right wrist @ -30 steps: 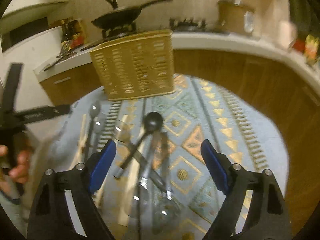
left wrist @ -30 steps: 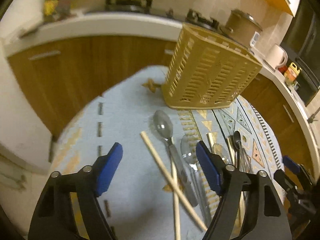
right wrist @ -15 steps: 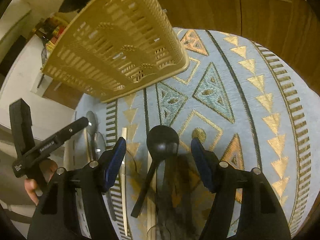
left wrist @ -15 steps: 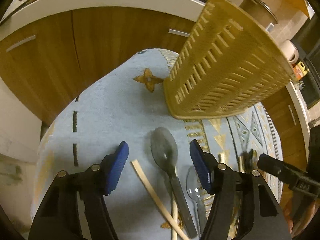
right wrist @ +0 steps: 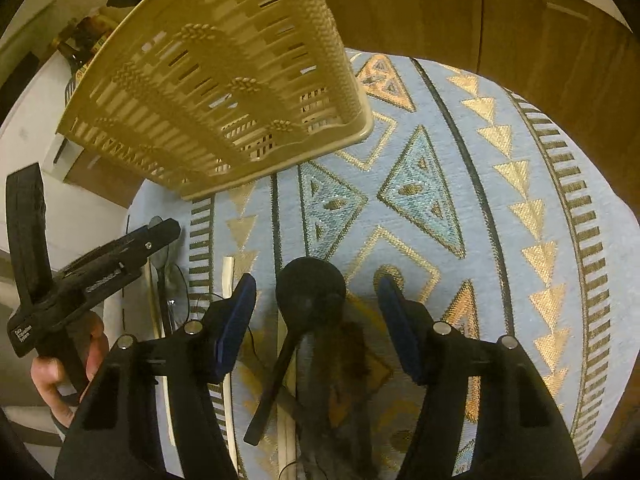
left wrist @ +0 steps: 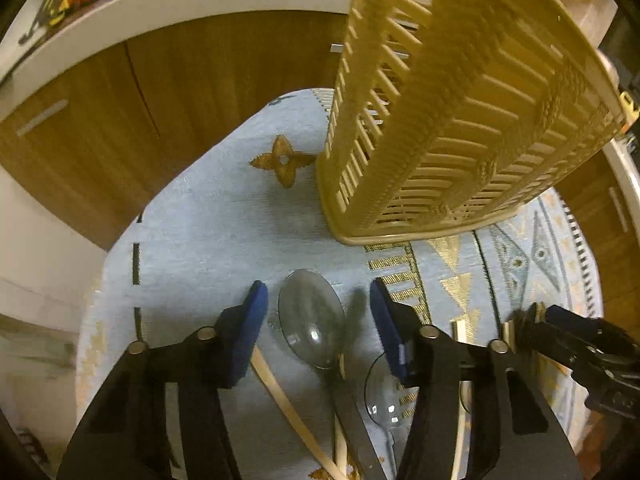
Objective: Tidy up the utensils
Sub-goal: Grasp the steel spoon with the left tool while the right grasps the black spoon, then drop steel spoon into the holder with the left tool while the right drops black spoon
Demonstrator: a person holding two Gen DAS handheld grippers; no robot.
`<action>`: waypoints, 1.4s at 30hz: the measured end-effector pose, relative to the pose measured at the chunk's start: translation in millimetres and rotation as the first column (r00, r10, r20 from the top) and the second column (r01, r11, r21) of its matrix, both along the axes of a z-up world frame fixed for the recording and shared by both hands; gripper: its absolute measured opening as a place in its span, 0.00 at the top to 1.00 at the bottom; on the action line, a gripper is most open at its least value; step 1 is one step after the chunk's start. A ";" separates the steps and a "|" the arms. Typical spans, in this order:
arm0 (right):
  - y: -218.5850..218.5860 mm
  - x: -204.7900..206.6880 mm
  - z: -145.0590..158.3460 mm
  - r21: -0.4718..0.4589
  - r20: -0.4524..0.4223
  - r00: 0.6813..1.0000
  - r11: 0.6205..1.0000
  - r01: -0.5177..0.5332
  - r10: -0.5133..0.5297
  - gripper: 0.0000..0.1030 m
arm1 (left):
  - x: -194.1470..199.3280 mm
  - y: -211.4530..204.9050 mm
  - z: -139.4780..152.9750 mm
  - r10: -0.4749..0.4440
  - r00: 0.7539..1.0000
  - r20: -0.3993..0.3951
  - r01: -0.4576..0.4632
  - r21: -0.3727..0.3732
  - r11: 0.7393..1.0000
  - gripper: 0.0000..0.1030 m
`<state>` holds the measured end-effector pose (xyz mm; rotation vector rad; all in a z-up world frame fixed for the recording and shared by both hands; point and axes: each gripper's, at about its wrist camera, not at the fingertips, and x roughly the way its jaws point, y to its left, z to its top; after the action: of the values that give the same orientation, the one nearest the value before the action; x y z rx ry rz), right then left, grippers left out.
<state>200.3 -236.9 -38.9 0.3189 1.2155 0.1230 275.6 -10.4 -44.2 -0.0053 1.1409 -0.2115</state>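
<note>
Both claws dropped in close over the last second, and I've got each one spread wide around a spoon bowl with nothing pinched yet. Left gripper [left wrist: 316, 312] now straddles the metal spoon [left wrist: 312, 316], which lies flat on the blue patterned cloth [left wrist: 208, 240] just in front of the slotted basket [left wrist: 452, 120]; a clear plastic spoon [left wrist: 384, 392] and a wooden chopstick [left wrist: 292, 408] lie beside it, a bit further from the basket. Right gripper [right wrist: 316, 300] brackets the black ladle [right wrist: 310, 290], also on the cloth in front of the basket but further off, sitting on top of other utensils I can't make out. So the approach looks done: next I'd squeeze on both, then lift toward the basket. Watch the ladle dragging its neighbours.
</note>
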 end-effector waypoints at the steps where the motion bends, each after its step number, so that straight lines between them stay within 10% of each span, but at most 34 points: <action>1: 3.6 1.6 -1.0 -0.012 -0.002 1.000 1.000 -0.003 0.003 0.44 | 0.1 -1.7 0.0 0.000 1.000 0.004 0.000 0.013 1.000 0.55; 14: 62.4 10.8 -11.3 -0.187 -0.027 0.999 0.982 -0.043 0.038 0.65 | 1.6 -1.9 1.3 0.015 0.999 0.044 -0.019 0.098 0.995 0.71; 25: 79.8 -1.8 10.9 -0.125 0.127 0.988 0.990 -0.073 0.089 0.66 | -23.2 4.0 14.3 -0.001 0.990 0.138 0.003 -0.012 1.000 0.74; 42: 40.3 -74.1 98.0 -0.124 0.557 0.827 0.992 -0.014 0.081 0.66 | -101.8 29.0 114.3 0.048 0.858 0.511 0.104 -0.264 0.959 0.75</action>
<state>126.2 -196.6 59.1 0.1326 0.6368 0.1760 173.8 18.6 70.1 -0.1783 0.5662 -0.3776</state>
